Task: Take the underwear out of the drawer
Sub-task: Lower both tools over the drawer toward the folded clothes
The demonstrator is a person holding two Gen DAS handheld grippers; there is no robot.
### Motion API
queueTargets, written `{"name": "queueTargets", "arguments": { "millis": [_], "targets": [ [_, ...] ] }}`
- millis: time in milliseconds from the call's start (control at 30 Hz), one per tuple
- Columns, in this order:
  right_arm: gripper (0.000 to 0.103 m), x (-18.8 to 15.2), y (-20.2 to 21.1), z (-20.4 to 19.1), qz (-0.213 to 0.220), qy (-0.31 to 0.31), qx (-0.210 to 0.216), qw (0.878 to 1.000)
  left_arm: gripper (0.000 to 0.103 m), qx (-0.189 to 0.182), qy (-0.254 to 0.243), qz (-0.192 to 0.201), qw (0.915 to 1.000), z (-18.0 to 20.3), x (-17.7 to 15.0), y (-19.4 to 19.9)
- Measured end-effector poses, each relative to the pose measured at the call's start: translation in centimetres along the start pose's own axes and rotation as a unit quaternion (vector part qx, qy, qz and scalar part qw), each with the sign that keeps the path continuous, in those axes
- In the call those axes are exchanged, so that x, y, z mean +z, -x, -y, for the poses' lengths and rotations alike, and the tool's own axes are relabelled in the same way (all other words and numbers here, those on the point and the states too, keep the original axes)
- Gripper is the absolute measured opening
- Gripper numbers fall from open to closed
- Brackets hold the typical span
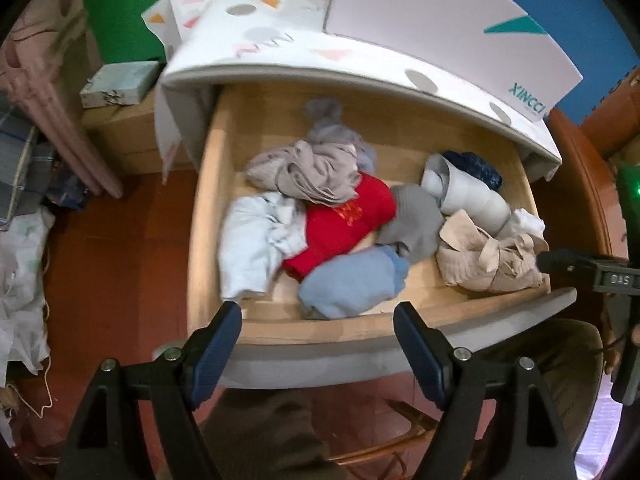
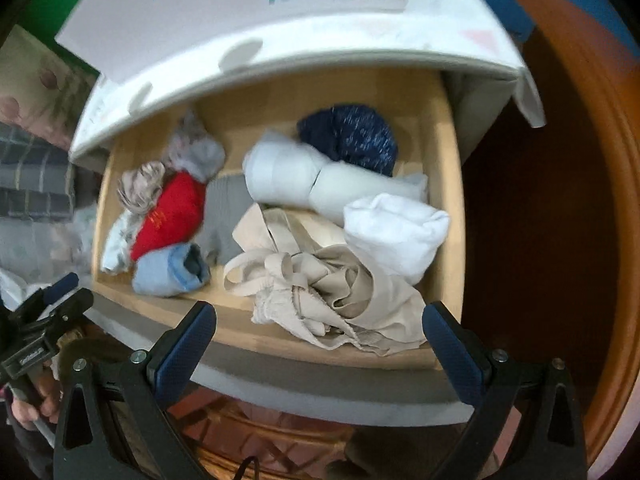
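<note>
Hovering over an open wooden drawer (image 1: 208, 200) full of rolled underwear, both grippers empty, fingers spread wide.
Right gripper (image 2: 320, 330) hangs above a beige strappy garment (image 2: 320, 280); left gripper (image 1: 318, 320) above a light blue roll (image 1: 348, 280). Risk: loose straps could snag and drag neighbouring pieces out too.

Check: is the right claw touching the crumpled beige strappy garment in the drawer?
Apart. The right wrist view shows the open right claw above the drawer's grey front edge, with neither blue finger meeting the crumpled beige strappy garment.
</note>
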State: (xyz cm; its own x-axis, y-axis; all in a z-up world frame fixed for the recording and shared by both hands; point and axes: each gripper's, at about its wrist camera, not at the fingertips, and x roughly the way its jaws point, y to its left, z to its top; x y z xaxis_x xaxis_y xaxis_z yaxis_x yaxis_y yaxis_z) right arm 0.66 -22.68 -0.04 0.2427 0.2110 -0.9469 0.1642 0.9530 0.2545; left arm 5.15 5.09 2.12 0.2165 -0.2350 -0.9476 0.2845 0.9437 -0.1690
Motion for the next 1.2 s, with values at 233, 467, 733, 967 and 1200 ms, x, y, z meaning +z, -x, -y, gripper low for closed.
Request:
{"name": "queueTargets", "arguments": {
  "millis": [233,467,733,967,1200],
  "targets": [
    [0.102,0.9,-3.2,-1.6,-0.049,0.025,-0.04,0.998,0.081,-0.019,0.016,-0.024,0.9994,-0.1,0.2,-1.8],
    [0.103,1.1,-6.1,-2.8,-0.073,0.04,-0.08,0.993,0.081,-0.023,0.029,-0.032,0.9988,-0.4,0.8,-2.9],
    [0.103,1.2,-8.1,-3.4,-0.076,0.038,-0.1,0.991,0.081,-0.019,0.029,-0.046,0.9983,0.6,1.0,-4.5],
    [0.093,0.5,-9.0,-3.8,-0.072,0.057,-0.104,0.99,0.081,-0.02,0.03,-0.053,0.9979,1.1,0.7,-5.1],
    [0.055,-0.6,-7.4,-3.3,-0.054,0.056,-0.073,0.994,0.081,-0.02,0.036,-0.058,0.9975,1.4,0.6,-5.4]
  ]
}}
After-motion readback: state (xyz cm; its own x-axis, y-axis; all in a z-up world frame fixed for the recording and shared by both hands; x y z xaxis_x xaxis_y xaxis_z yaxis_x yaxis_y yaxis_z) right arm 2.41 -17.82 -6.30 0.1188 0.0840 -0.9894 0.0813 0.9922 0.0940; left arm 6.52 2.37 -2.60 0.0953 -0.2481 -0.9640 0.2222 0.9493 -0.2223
